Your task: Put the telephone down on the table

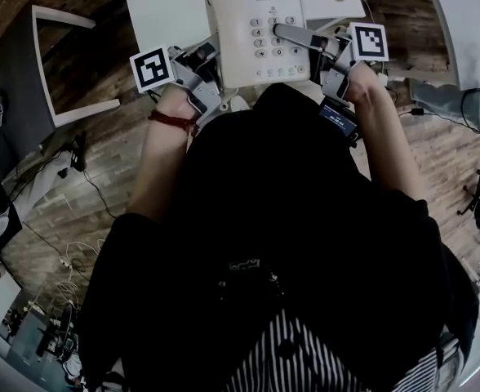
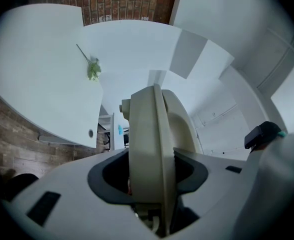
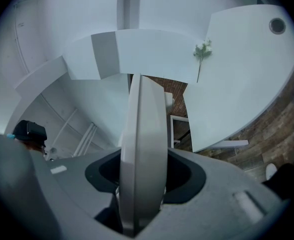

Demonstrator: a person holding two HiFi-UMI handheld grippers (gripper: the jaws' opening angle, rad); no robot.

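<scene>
Both tools (image 1: pixel 210 54) (image 1: pixel 287 34) seemingly tight on telephone (image 1: pixel 238 11)

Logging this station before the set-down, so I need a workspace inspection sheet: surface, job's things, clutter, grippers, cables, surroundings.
Surface: white table, lying under the phone.
Job's things: cream telephone, gripped at both sides over the table; whether it already rests there cannot be told.
Clutter: one green sprig lying on a white tabletop.
Grippers: left gripper and right gripper are each shut on the telephone's edge.
Cables: loose cables on the floor at the person's left.
Surroundings: brick wall, wooden floor.
</scene>
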